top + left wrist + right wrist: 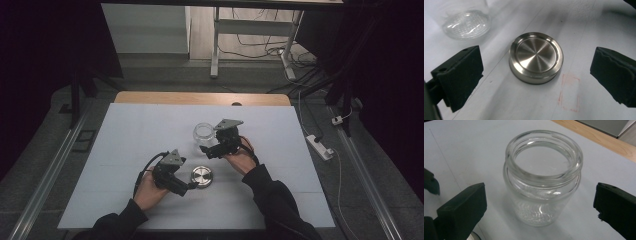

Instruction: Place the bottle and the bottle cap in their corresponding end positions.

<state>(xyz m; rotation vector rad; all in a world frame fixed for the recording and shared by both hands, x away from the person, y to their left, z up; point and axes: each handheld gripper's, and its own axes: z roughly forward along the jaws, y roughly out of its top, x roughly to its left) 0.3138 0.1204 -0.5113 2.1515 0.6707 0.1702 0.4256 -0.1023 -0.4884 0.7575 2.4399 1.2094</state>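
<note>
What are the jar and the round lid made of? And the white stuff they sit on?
The jar looks like clear glass: the table shows through it and its rim glints. The lid looks like brushed metal, silvery with fine lines fanning from its middle. The white sheet is matt, perhaps foam board or paper; I cannot tell which.

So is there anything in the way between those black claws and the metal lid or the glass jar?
Nothing visible. The left gripper has its jaws wide open on either side of the metal lid, with bare table between. The right gripper likewise faces the open glass jar with clear gaps beside it.
</note>
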